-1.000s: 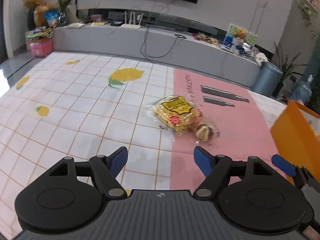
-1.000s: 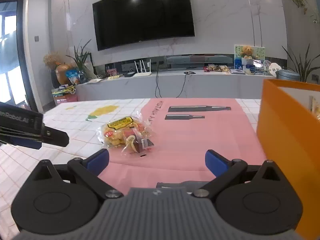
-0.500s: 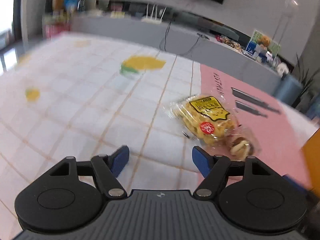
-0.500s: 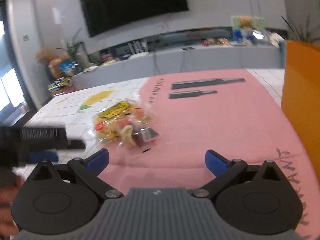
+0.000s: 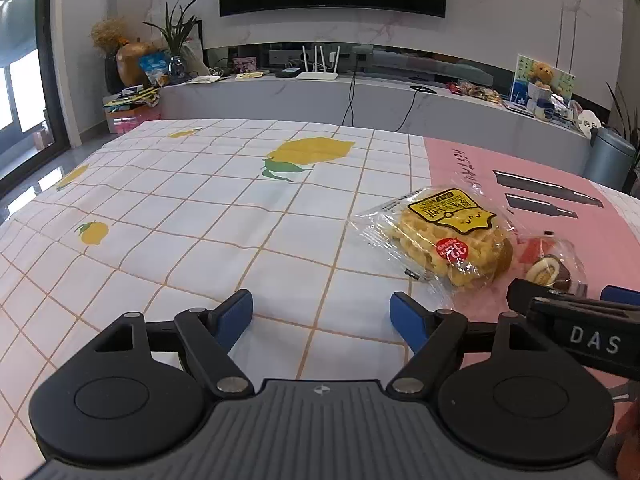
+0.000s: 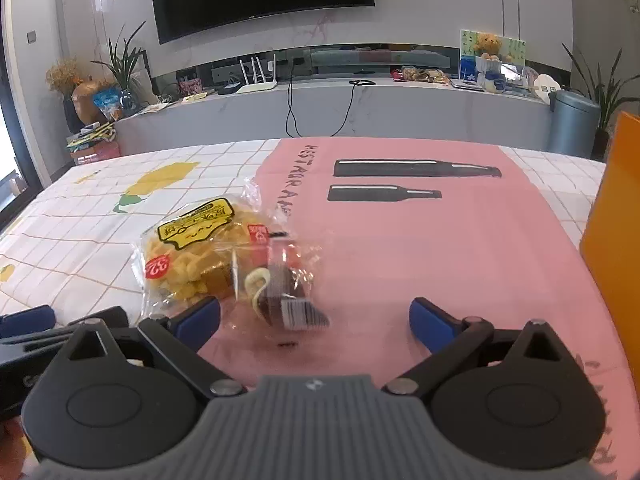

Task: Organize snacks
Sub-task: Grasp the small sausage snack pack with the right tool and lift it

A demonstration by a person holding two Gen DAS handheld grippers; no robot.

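Observation:
A clear bag of yellow waffle snacks (image 5: 448,240) lies where the white lemon cloth meets the pink mat; it also shows in the right wrist view (image 6: 188,256). A small clear pack with a brown roll cake (image 5: 550,268) lies against its right side, also seen in the right wrist view (image 6: 280,288). My left gripper (image 5: 322,316) is open and empty, just left of and short of the waffle bag. My right gripper (image 6: 316,318) is open and empty, low over the pink mat, with the cake pack just ahead of its left finger.
An orange box (image 6: 616,240) stands at the right edge of the table. The pink mat (image 6: 440,240) has two printed bottle shapes. The white lemon-print cloth (image 5: 180,220) covers the left of the table. A long grey TV cabinet (image 5: 360,100) runs behind the table.
Both grippers have come closer to the two snack packs, and the right gripper now shows at the lower right of the left wrist view. Both stay open.

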